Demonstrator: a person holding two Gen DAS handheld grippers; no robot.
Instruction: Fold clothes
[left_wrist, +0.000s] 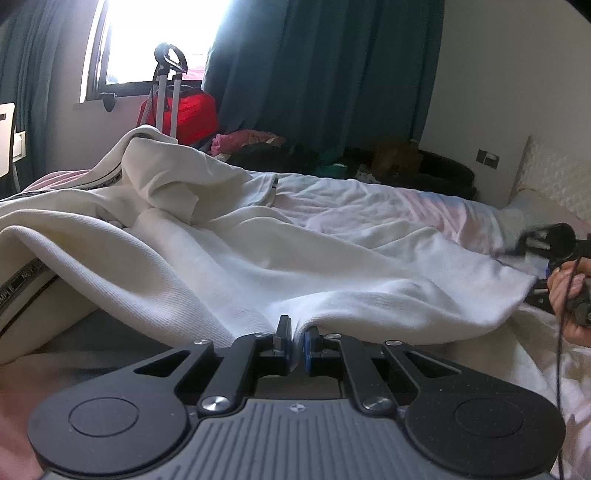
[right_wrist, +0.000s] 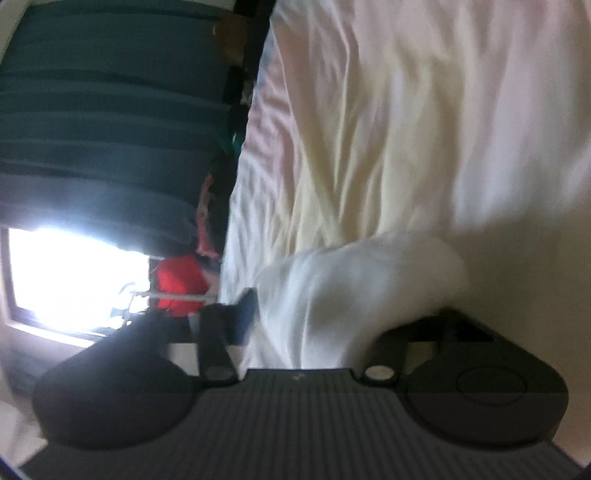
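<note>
A white knit garment (left_wrist: 229, 251) with a printed grey band lies rumpled across the bed. My left gripper (left_wrist: 297, 332) is shut on its near hem, the cloth pinched between the two fingers. My right gripper (left_wrist: 532, 258) shows at the right edge of the left wrist view, at the garment's right corner, held by a hand. In the blurred, rolled right wrist view a bunch of the white garment (right_wrist: 351, 288) fills the space between the fingers of my right gripper (right_wrist: 332, 314); the jaws stand wide apart and the right finger is hidden by cloth.
The bed has a pale pink sheet (left_wrist: 406, 206). A red suitcase (left_wrist: 184, 114) stands under the window beyond the bed. Dark clothes (left_wrist: 295, 155) are piled along the far side, with teal curtains (left_wrist: 325, 74) behind. A padded headboard (left_wrist: 554, 177) is at the right.
</note>
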